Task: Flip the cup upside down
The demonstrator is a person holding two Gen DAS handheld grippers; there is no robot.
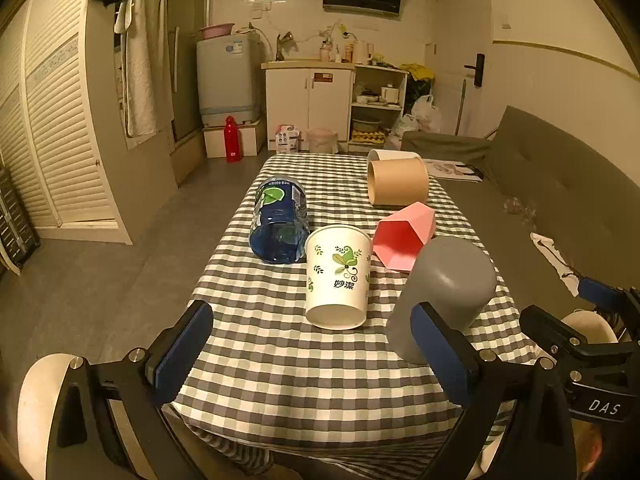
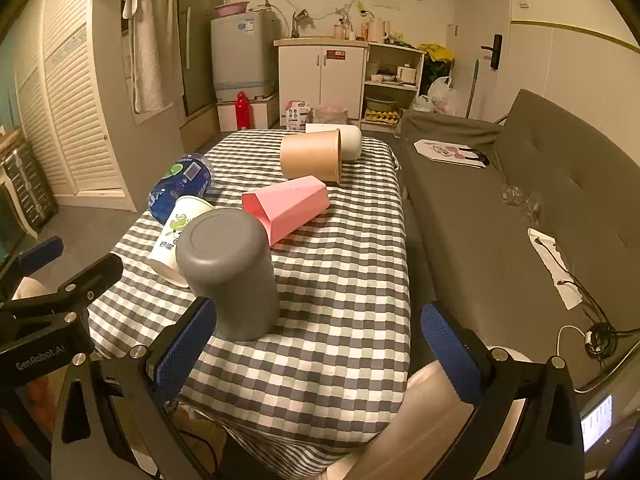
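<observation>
A grey cup stands upside down near the front of the checked table; it also shows in the right wrist view. A white paper cup with a green leaf print lies on its side beside it, also in the right wrist view. A pink cup, a brown cup and a blue bottle lie on their sides farther back. My left gripper is open and empty at the table's front edge. My right gripper is open and empty, just right of the grey cup.
A white cup lies behind the brown cup. A grey sofa runs along the table's right side with a cable on it. Cabinets and a washing machine stand at the back.
</observation>
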